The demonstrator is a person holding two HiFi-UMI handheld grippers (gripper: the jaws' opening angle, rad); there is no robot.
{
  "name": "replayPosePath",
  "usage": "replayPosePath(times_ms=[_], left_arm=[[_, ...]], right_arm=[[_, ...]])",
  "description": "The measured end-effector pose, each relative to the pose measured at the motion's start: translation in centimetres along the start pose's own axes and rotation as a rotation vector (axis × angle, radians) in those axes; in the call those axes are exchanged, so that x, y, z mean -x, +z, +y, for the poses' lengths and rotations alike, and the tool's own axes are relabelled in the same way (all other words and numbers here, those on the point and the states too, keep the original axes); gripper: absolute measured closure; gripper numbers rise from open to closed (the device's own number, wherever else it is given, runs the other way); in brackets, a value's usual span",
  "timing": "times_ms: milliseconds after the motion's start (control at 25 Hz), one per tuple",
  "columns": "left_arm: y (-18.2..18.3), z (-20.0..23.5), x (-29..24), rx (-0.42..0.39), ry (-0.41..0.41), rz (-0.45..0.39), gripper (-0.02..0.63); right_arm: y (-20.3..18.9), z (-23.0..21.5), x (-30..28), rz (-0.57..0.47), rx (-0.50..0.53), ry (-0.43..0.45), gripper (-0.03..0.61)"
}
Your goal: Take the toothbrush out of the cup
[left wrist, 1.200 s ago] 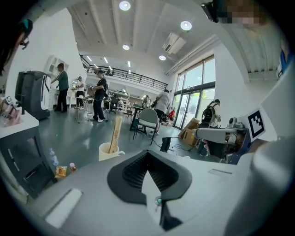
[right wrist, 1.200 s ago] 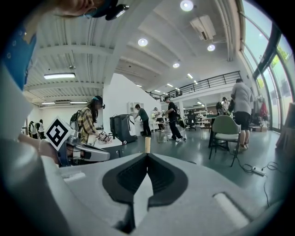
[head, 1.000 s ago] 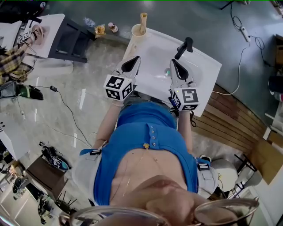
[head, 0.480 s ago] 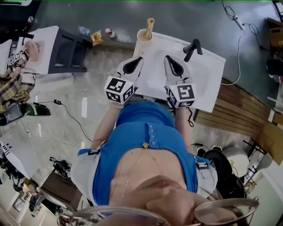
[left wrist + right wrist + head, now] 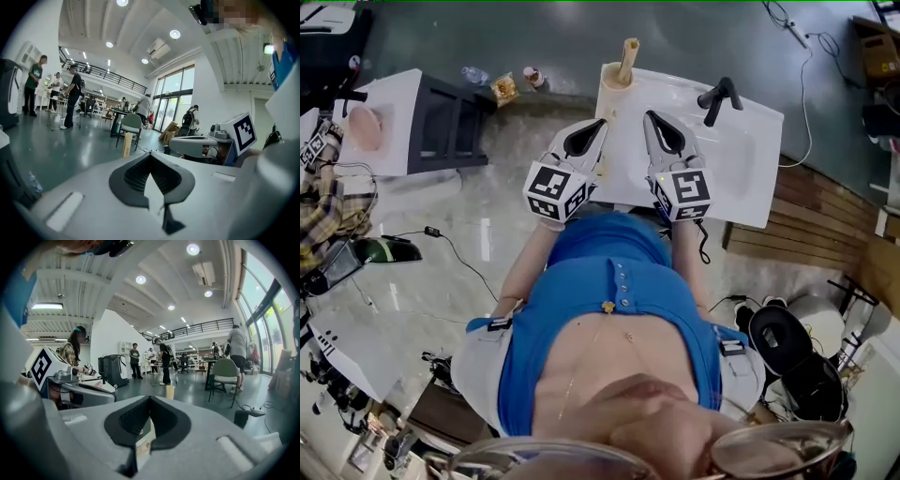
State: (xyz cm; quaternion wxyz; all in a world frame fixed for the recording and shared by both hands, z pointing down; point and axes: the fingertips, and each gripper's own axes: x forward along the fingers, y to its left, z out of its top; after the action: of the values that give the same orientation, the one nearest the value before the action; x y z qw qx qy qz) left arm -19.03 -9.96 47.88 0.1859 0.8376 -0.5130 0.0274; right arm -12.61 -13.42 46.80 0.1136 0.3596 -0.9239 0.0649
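Observation:
A pale cup [image 5: 613, 82] stands on the far left corner of the white sink [image 5: 741, 159], with a tan wooden toothbrush [image 5: 627, 54] upright in it. My left gripper [image 5: 601, 123] hangs over the sink's left edge, just short of the cup, jaws shut and empty. My right gripper [image 5: 646, 115] is beside it over the basin, also shut on nothing. In the left gripper view the toothbrush [image 5: 127, 144] rises just beyond the shut left gripper [image 5: 151, 154]. The right gripper [image 5: 150, 397] shows its dark pads met at the tip.
A black faucet [image 5: 719, 97] stands at the sink's far right. Left of the sink are a dark stool [image 5: 445, 122], a white side table [image 5: 370, 117] and small bottles [image 5: 503, 86] on the floor. Wooden slats [image 5: 797, 234] lie to the right. People [image 5: 75, 101] stand further off.
Both grippers have drawn closer together and nearer the cup corner; the right one has moved left across the basin, away from the faucet. Both jaws stay shut.

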Motion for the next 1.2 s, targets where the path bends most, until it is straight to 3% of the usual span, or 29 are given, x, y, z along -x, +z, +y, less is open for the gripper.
replayPosePath(times_ms=[440, 1200], left_arm=[[-0.5, 0.8, 2.4, -0.011, -0.011, 0.003, 0.612], [-1.1, 1.3, 4.6, 0.005, -0.003, -0.012, 0.612]], right_arm=[[-1.0, 1.9, -3.1, 0.041, 0.036, 0.015, 0.577], [-3.8, -0.4, -8.2, 0.155, 0.101, -0.044, 0.577]])
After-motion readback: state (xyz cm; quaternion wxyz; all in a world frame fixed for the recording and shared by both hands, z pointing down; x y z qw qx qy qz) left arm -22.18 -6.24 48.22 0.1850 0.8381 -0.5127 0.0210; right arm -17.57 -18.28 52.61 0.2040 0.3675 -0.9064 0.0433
